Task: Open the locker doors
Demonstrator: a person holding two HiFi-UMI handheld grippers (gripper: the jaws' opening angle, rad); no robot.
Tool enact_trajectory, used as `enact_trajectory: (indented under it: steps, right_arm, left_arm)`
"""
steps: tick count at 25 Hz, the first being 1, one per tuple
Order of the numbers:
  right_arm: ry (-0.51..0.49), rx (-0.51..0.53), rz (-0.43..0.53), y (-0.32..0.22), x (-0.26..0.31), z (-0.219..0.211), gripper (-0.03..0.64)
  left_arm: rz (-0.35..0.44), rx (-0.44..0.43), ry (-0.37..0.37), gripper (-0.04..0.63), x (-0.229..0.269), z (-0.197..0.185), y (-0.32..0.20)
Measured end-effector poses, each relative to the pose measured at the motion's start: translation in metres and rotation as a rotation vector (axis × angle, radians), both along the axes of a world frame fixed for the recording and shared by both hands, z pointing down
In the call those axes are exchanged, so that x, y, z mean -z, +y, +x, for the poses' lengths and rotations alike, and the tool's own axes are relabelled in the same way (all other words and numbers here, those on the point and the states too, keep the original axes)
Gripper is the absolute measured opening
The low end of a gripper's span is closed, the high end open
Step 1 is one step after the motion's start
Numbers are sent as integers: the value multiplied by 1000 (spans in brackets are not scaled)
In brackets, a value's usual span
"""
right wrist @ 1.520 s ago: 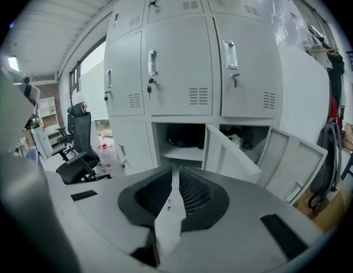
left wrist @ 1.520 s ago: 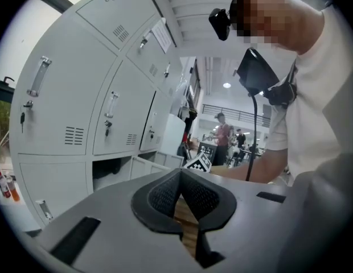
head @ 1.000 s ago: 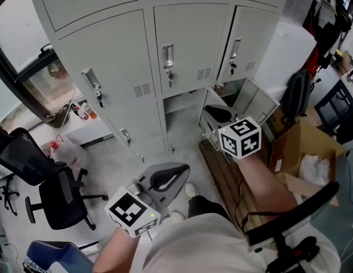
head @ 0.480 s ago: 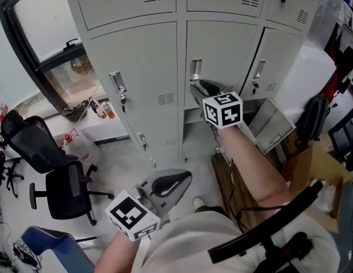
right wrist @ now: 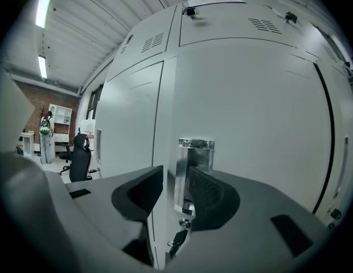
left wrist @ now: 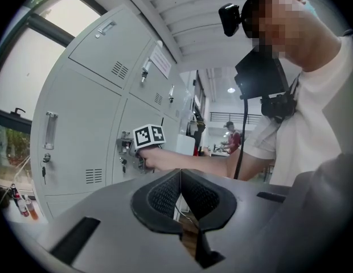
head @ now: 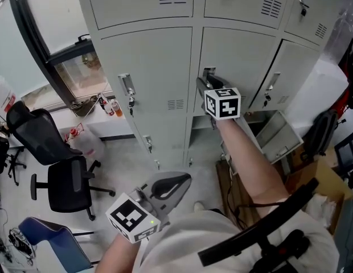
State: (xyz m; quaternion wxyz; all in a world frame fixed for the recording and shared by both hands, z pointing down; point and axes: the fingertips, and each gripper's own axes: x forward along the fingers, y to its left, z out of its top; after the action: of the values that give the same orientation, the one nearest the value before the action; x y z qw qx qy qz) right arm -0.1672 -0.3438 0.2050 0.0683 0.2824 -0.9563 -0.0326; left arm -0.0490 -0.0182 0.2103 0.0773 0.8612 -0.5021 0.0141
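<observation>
Door: pale grey metal locker door [head: 245, 61], shut, in the middle column of the locker bank straight ahead of the person.
Handle: upright chrome pull handle [right wrist: 193, 169] at that door's left edge, with a key [right wrist: 176, 239] hanging in the lock below it.
Right side: right hand-held gripper [head: 205, 85] is up at the handle. Its jaws are spread, having just been opening. The handle stands between them, and contact is unclear.
Left side: left hand-held gripper [head: 168, 183] is low, near the person's body, with its jaws pressed together on nothing.
Neighbour: pale grey left-column door [head: 148, 78], shut.
Lower right: small pale grey locker door [head: 276, 135], swung open.
Floor: black office chair [head: 62, 189] at the left.
</observation>
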Motion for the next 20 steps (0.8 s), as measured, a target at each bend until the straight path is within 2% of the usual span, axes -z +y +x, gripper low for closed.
enact_trajectory:
  steps: [11, 20]
  right_arm:
    - [-23, -1, -13, -2, -3, -5, 117]
    - [-25, -18, -6, 28, -4, 29, 101]
  left_arm:
    - [-7, 21, 14, 11, -4, -5, -1]
    - [7, -16, 14, 11, -5, 7, 14]
